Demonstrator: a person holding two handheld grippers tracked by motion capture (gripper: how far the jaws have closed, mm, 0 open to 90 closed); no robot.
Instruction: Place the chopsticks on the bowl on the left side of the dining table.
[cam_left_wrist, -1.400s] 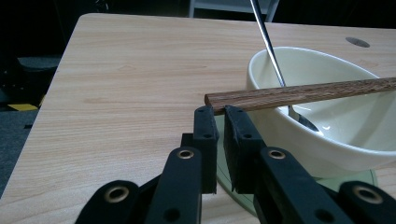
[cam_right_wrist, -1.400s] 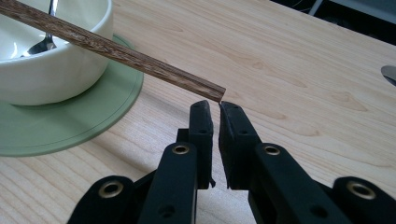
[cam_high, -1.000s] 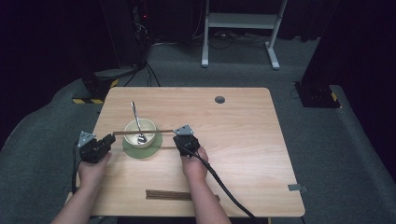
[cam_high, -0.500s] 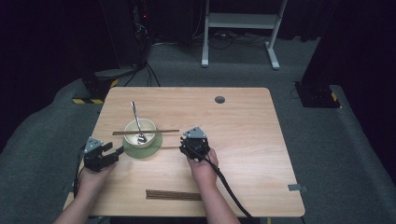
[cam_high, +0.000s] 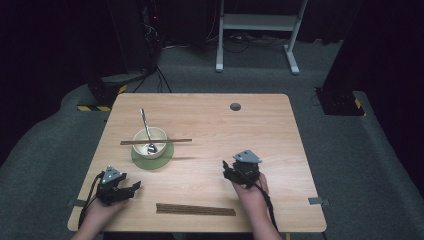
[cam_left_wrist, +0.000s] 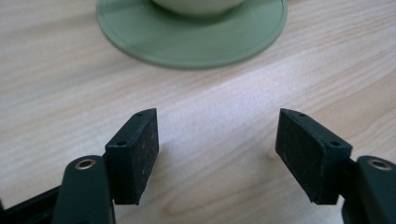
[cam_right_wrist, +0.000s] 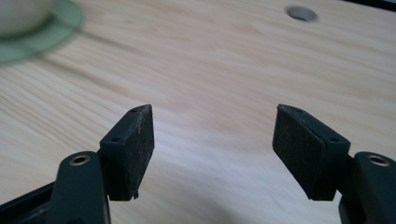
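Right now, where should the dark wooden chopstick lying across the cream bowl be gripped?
Grip the dark wooden chopstick at its right end, which overhangs the cream bowl, coming from the right with the fingers straddling the thin shaft. The metal spoon crowds the middle.

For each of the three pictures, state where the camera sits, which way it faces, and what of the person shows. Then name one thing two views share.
High view: above the person's side, facing forward and down on the table; forearms and both hand-held grippers show.
Left gripper view: rides the left hand-held gripper, facing the green saucer; open jaws show.
Right gripper view: rides the right hand-held gripper, facing across the table toward its round hole; open jaws show.
Shared: the saucer appears in all three.
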